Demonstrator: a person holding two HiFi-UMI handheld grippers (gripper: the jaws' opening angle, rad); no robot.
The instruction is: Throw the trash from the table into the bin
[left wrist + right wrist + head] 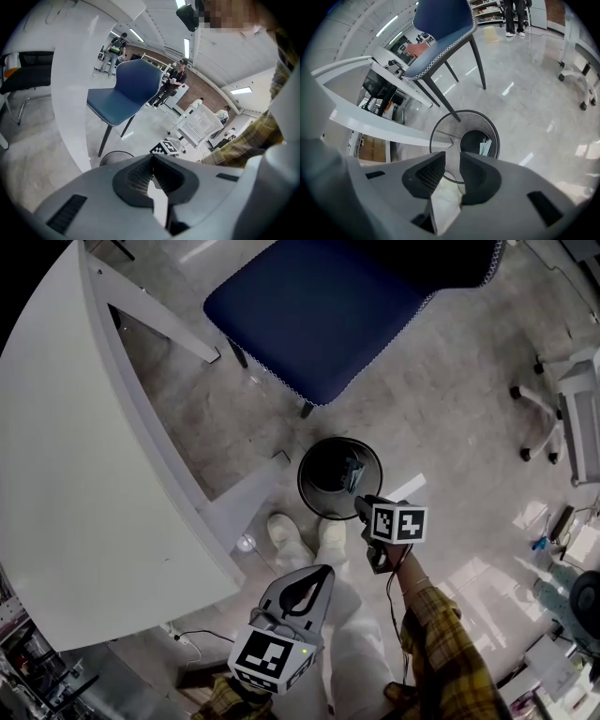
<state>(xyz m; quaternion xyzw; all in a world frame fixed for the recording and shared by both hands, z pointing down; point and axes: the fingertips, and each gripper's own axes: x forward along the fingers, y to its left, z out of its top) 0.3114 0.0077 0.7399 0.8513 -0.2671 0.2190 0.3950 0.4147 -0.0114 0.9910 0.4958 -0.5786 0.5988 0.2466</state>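
Closest to my head is the left tool (323, 571), its marker cube (272, 657) toward me and its nose over my pale trousers (352, 634). In its own view the two tips are pressed together with nothing caught between them, and beyond them I can see the blue chair (126, 91) and a few people (174, 79) standing far back in the room. Further out, the right tool (360, 503) hangs at the end of my plaid sleeve (450, 652), pointing steeply down over the near rim of the black mesh bin (314, 505). The right gripper view shows its jaws spread, with a clear gap between the pads and the bin's mesh straight ahead through it. Low in that gap lies something pale and crinkled (445, 206); neither pad presses on it, and I cannot tell whether it is a scrap of trash or my own trouser leg behind. Down on the bin's dark bottom rests the trash (485, 146), a few pale bluish-white pieces leaning against the far-right wall. This bin stands on the grey floor (441, 381), just beyond my white shoes (281, 529), between the chair's leg and the foot of the white curved table (66, 484) that sweeps down my left side.
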